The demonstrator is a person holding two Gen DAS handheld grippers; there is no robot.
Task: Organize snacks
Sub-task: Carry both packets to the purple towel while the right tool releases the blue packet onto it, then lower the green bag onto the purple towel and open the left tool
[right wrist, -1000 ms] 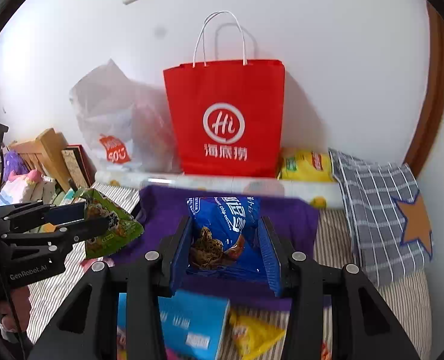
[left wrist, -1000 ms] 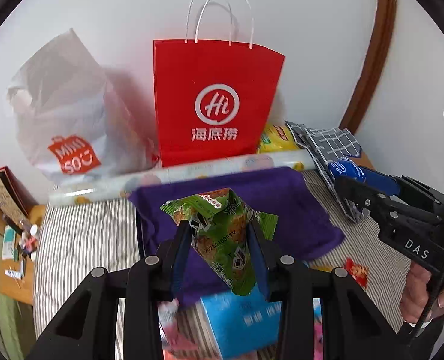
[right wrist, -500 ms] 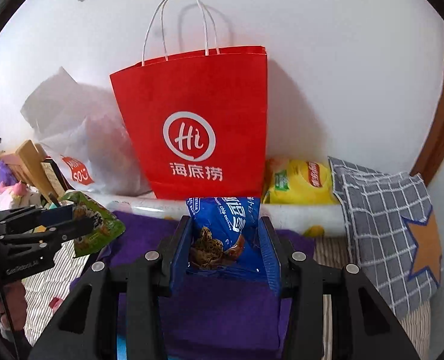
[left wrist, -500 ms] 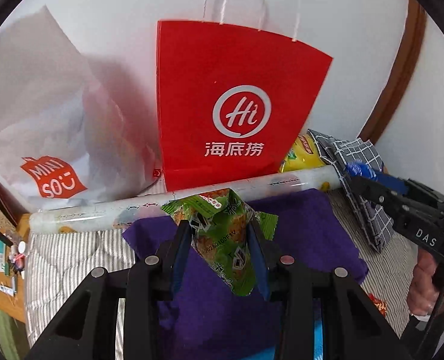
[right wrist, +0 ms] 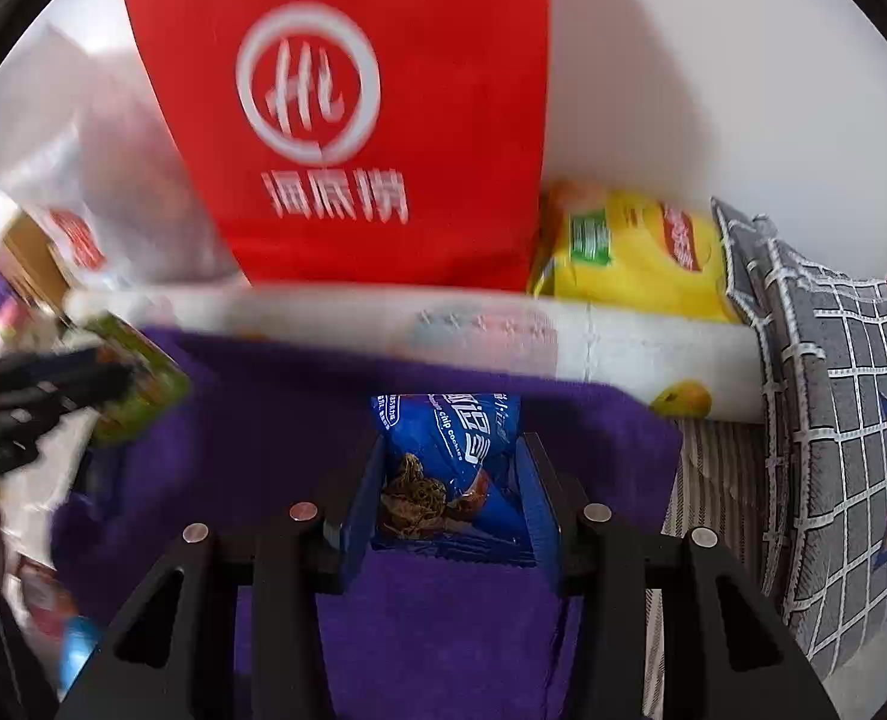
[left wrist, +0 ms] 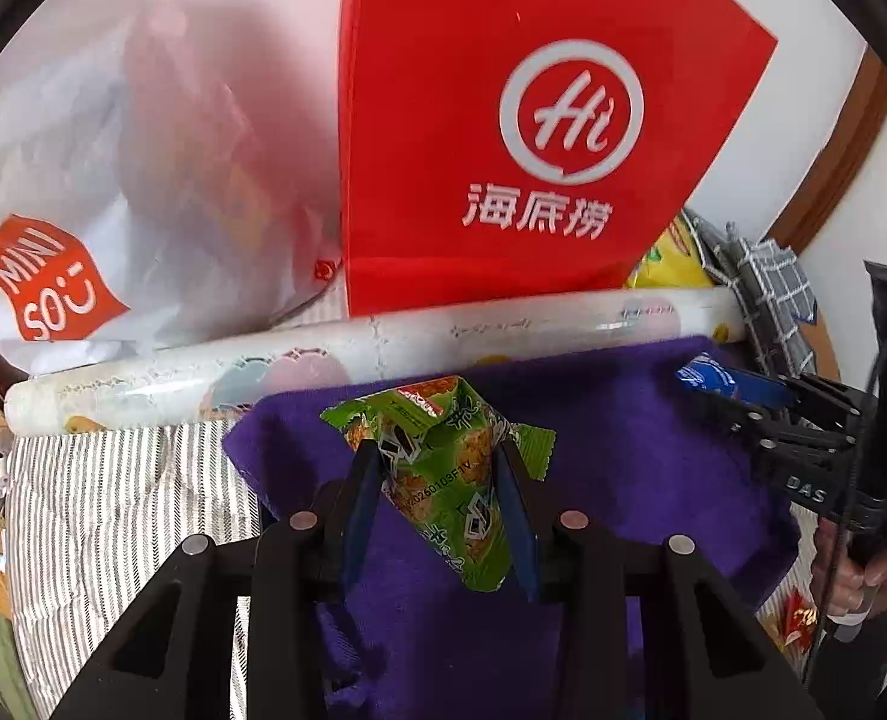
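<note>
Left tongs (left wrist: 437,480) clamped on green snack packet (left wrist: 443,468), right tongs (right wrist: 452,480) on blue cookie packet (right wrist: 455,456), over purple cloth (left wrist: 653,450).

Red bag (left wrist: 503,138) (probably upright) blocks ahead.

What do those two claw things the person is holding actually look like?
Both are matte black plastic frames with silver bolts and blue pads lining the fingers. The right claw carries white "DAS" lettering and a black cable; the left claw is blurred here.

We read "Hi" and "海底捞" on the red paper bag (left wrist: 503,138), and left of it "MINI SO" on the white plastic bag (left wrist: 83,180); "DAS" marks the black right gripper (left wrist: 707,387).
</note>
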